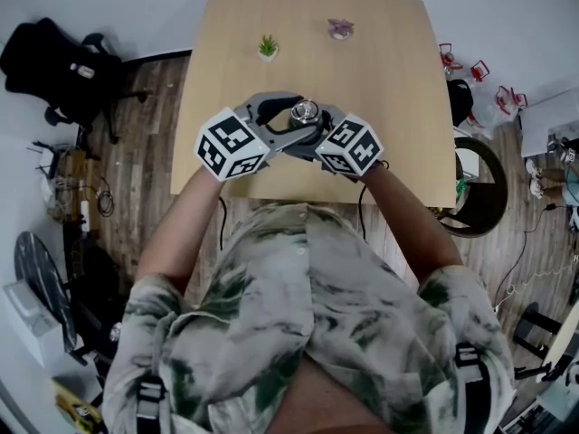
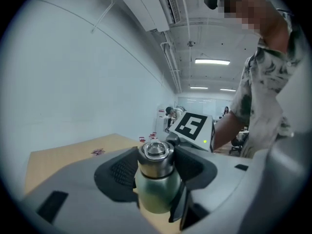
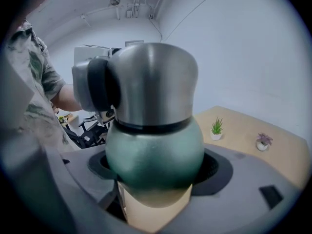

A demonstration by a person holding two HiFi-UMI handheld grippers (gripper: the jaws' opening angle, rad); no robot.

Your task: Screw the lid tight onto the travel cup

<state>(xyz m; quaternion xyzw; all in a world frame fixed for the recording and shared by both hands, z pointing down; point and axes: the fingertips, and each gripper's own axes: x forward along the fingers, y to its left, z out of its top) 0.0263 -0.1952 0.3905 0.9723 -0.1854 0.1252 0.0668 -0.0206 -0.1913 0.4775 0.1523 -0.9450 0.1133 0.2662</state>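
over the near part of a pale wooden table point(image 1: 380, 80) a person holds the travel cup point(image 3: 153, 150) upright between two tongs that meet from either side. the cup has a rounded green body and a tall steel lid point(image 2: 156, 155) seated on top, with a thin dark band showing where the two join.

the left tongs point(image 2: 155, 172) stand wide and are closed on the lid: their ribbed dark pads point(image 2: 122, 169) lie against the steel on both sides, and the right gripper view shows one of those pads pressed to the lid's flank. the right tongs point(image 3: 155, 174) grip lower down, their jaws hugging the green body on both sides just under the band. whether the cup's base rests on the table cannot be told, since the tongs hide it.

in the head view the two marker cubes, left point(image 1: 231, 143) and right point(image 1: 351, 146), sit close together with the shiny lid top between and just beyond them. further back on the table stand a small green plant point(image 1: 268, 47) and, well apart to its right, a small purple plant point(image 1: 340, 29), both clear of the tongs. a black office chair point(image 1: 63, 61) stands on the floor to the left of the table.
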